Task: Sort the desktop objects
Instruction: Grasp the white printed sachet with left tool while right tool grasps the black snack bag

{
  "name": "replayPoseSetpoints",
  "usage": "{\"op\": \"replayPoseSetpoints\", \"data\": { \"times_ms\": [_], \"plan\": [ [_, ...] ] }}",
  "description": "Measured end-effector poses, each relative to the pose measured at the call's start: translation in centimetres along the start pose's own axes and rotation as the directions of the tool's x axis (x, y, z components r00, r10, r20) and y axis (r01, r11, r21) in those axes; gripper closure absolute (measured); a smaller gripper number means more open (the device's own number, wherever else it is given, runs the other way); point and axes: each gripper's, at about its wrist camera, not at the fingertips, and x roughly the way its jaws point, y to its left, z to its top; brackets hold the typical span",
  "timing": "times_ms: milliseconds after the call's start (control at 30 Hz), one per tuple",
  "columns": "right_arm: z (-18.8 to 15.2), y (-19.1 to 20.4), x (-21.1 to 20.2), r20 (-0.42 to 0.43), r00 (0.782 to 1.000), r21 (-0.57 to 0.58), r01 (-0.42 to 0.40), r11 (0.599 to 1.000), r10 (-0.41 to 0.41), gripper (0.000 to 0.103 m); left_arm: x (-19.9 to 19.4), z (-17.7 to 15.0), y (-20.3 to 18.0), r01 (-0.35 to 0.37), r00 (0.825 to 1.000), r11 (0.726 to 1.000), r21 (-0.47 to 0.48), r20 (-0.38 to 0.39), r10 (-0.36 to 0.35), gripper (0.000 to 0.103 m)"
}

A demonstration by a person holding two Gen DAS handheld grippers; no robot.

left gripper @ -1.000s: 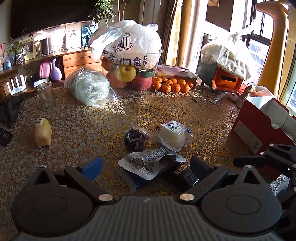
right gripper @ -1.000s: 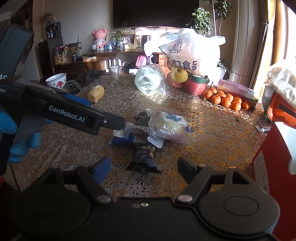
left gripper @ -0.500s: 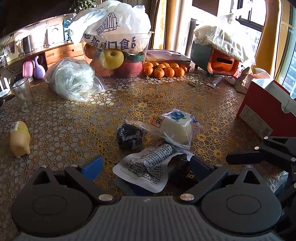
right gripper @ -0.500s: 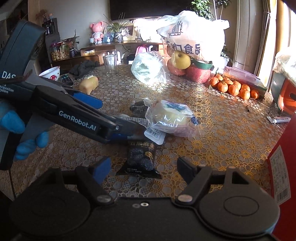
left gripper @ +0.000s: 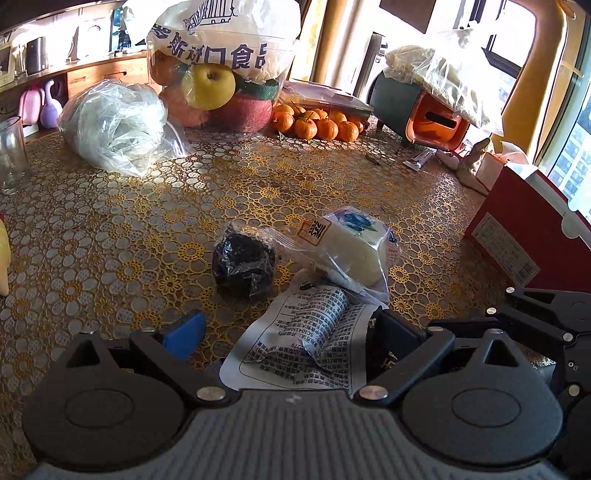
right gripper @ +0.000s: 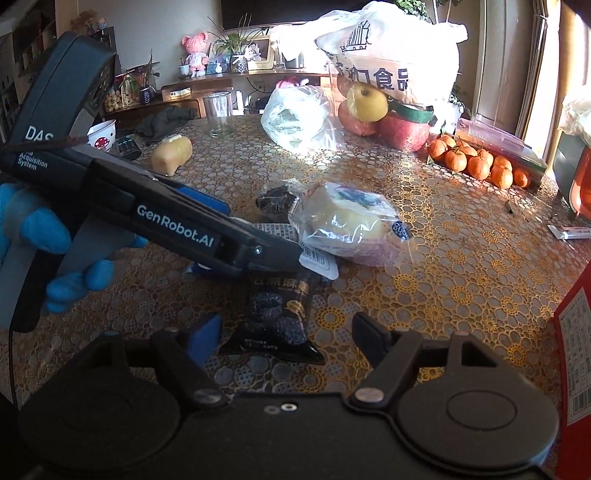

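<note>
Bare gold-patterned lace tablecloth (left gripper: 110, 229) lies open at left and centre of the left wrist frame. A cluster of wrapped snacks — black crinkled packet (left gripper: 242, 264), clear-wrapped white bun (left gripper: 354, 247), printed silver pouch (left gripper: 314, 339) — crowds lower centre; a red cardboard box (left gripper: 524, 236) walls the right edge.

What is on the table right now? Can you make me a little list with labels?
Table: gold flower-pattern cover
Middle pile: black snack packet, white printed packet, wrapped bread, dark wrapped lump
Left gripper: open, over the white printed packet
Right gripper: jaws closing, black snack packet between them, not yet pressed
Back: tangerines, fruit bag
Right edge: red box
</note>
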Motion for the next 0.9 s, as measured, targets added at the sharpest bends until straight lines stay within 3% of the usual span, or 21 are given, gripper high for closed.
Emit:
{"op": "replayPoseSetpoints", "data": {
  "times_ms": [133,400,667,900],
  "plan": [
    [0.0,0.0,0.5,-0.006,1.0,0.003,-0.005,1.0,0.005,0.038,0.2,0.0,-0.1,0.012,1.0,1.0,-0.005,0.007,-0.012,0.01],
    [0.2,-0.1,0.6,0.0,1.0,0.009,0.0,1.0,0.0,0.057,0.1,0.1,-0.2,0.034,0.999,0.999,-0.006,0.016,-0.034,0.041],
    [0.4,-0.1,0.1,0.012,1.0,0.017,0.012,1.0,-0.012,0.066,-0.6,0.1,-0.9,0.014,0.999,1.0,0.011,0.034,-0.015,0.045],
    [0.4,0.0,-0.9,0.013,1.0,0.027,0.022,0.999,-0.023,0.068,-1.9,0.1,-1.2,0.0,0.999,1.0,0.0,0.048,0.0,0.046]
  ]
}}
